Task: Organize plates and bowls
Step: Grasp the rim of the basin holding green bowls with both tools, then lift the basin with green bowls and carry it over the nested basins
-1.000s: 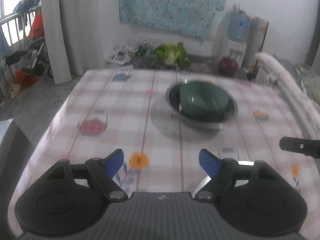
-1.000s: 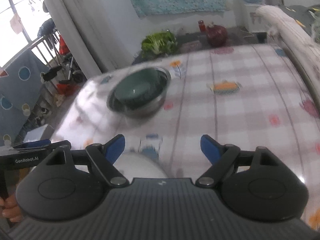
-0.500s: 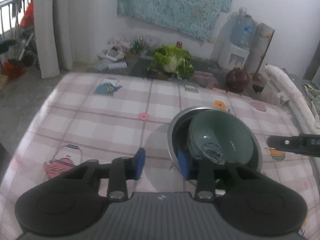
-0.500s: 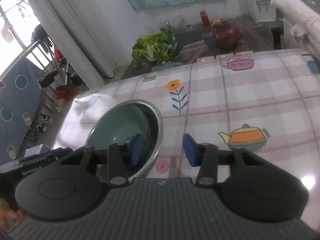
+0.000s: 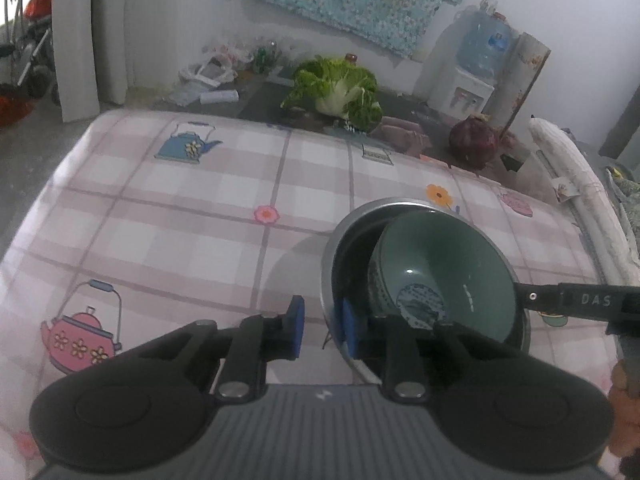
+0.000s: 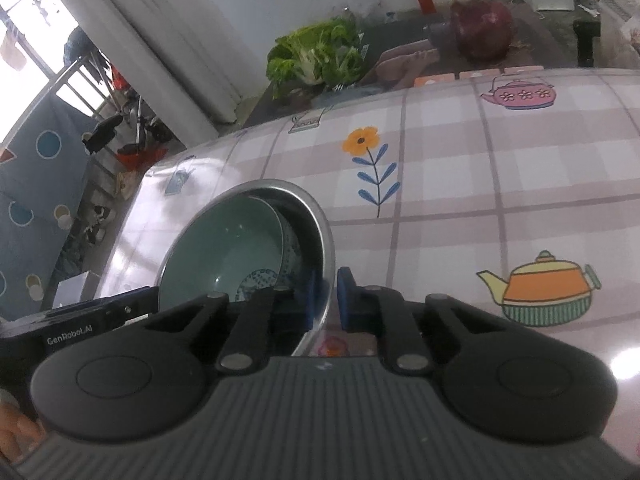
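Steel basin [image 5: 400, 205]: it sits on the checked worktop [image 5: 180, 216], with the green bowl [image 5: 448, 264] tilted inside it.
Left gripper [image 5: 320, 326]: your fingers have just been closing and now clamp the basin's near rim.
Right gripper [image 6: 325, 295]: yours too have just closed, pinching the rim opposite the left gripper.
Meaning: both grips look set, so lifting the basin seems next.

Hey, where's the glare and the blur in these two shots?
Right wrist view: window blown out, glare on the tablecloth at lower right. Left wrist view: dim and soft, a small highlight inside the green bowl; both bend the table edges.
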Available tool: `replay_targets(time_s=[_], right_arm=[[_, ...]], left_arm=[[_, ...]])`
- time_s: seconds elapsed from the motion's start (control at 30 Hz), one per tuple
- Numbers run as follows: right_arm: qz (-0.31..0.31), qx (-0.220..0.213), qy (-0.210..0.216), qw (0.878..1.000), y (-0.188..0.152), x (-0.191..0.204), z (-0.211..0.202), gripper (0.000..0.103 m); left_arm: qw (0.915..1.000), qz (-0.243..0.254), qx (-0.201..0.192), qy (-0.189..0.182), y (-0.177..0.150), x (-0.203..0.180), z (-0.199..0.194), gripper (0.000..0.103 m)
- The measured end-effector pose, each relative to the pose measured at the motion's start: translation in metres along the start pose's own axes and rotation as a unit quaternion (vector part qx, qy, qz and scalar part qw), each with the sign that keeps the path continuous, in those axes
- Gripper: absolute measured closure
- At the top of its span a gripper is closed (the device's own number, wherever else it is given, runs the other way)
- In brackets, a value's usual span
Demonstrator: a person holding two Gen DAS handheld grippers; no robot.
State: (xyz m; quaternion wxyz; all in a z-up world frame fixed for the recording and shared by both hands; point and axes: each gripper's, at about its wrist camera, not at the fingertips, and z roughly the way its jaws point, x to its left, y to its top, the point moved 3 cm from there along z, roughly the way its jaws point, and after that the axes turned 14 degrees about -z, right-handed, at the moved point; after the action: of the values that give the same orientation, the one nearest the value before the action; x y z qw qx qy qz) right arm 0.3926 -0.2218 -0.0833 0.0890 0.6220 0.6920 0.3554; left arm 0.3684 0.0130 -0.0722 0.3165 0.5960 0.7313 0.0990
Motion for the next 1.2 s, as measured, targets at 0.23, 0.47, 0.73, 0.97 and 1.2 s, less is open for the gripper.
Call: replay_targets(time_s=[0.23, 0.47, 0.73, 0.97, 1.2], right_arm=[[0.016, 0.006, 0.009, 1.000, -0.001, -0.002, 0.013, 0.094], [0.048, 0.009, 0.030, 0.998, -0.006, -0.007, 0.026, 0.094], [0.052, 0.002, 0.032, 0.998, -0.008, -0.006, 0.026, 0.094], [0.055, 0.002, 0.035, 0.998, -0.007, -0.005, 0.024, 0.094], [0.062, -0.004, 0.041, 0.997, -0.007, -0.006, 0.018, 0.094]], left_arm=[[0.9993, -0.023, 0.026, -0.009, 0.002, 0.002, 0.013, 0.085], [0.9974, -0.051, 0.048, -0.018, 0.000, 0.003, 0.025, 0.089], [0.9973, -0.056, 0.044, -0.015, 0.000, 0.003, 0.025, 0.090], [0.9976, -0.054, 0.042, -0.011, 0.000, 0.002, 0.020, 0.090], [0.9983, -0.048, 0.031, -0.012, 0.001, -0.005, 0.010, 0.090]])
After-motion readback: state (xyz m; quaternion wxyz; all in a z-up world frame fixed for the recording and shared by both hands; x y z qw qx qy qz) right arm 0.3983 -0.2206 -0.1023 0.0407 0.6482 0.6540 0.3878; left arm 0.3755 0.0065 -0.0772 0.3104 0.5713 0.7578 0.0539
